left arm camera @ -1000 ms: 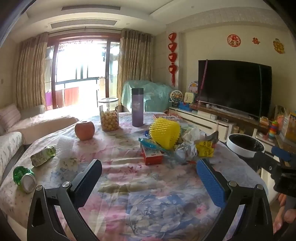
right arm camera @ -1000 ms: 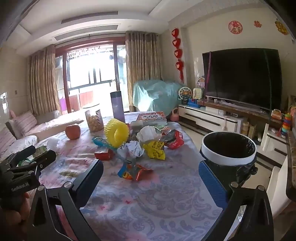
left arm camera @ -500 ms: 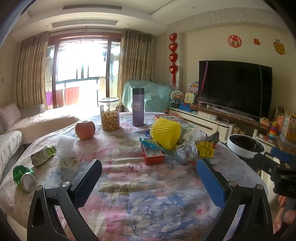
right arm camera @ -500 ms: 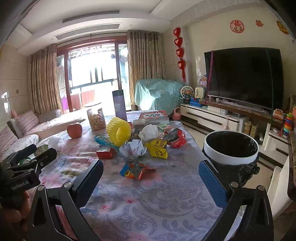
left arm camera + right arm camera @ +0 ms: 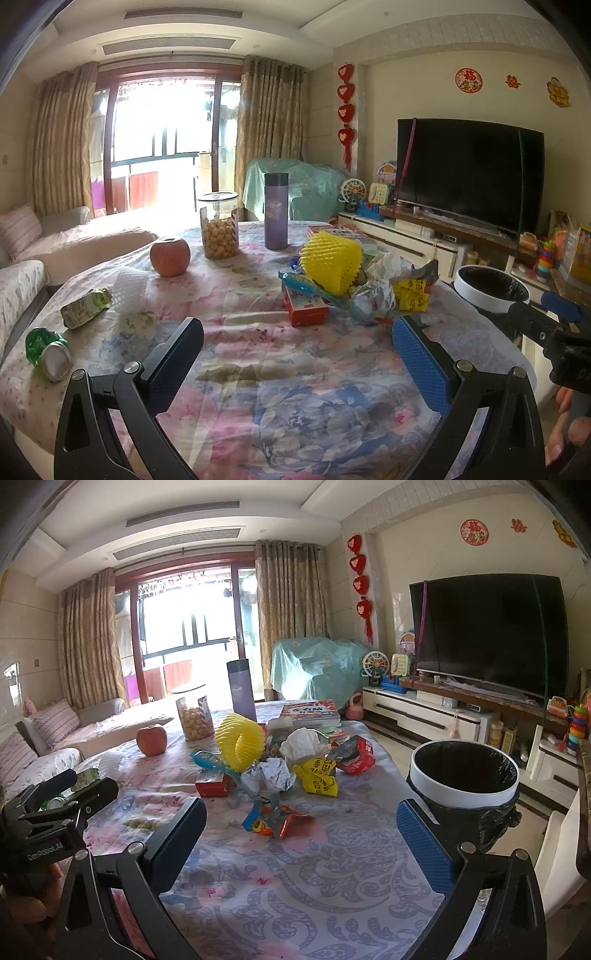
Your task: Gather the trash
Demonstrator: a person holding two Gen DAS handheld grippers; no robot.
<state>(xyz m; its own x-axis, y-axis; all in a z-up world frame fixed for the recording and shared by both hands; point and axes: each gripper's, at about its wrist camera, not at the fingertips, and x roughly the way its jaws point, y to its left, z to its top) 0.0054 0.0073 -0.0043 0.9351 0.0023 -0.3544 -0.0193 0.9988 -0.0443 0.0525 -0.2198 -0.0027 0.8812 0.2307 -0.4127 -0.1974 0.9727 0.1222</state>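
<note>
Both of my grippers are hovering over the near edge of the bench point(image 5: 295, 398), the left gripper point(image 5: 297, 356) and the right gripper point(image 5: 301, 832) each with fingers spread wide, gripping nothing. Trash is lying heaped mid-bench: a crumpled paper ball point(image 5: 267, 777), a yellow wrapper point(image 5: 317, 777), a yellow foam net point(image 5: 240, 742). Just beside the bench's right edge, the bin point(image 5: 463, 779) is standing open.

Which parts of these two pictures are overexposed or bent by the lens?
Left wrist view: the balcony window is blown out white, and its glare washes the far table edge. Right wrist view: the window is also overexposed; the TV edges bow outward.
</note>
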